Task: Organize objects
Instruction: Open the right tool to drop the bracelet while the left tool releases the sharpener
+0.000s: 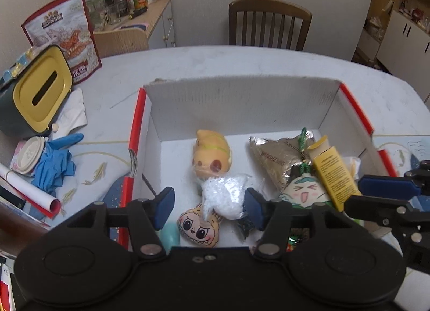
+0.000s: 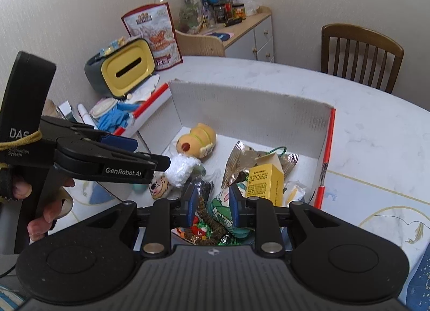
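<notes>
We hold the left tongs [image 1: 209, 207] wide around the crinkly white plastic bundle [image 1: 224, 195] inside the white cardboard box [image 1: 242, 101]; the right tongs [image 2: 212, 204] hover narrow, empty, farther off.

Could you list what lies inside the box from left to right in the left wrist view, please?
Yellow plush toy → white wrapped bundle → silver foil packet → yellow carton.
</notes>
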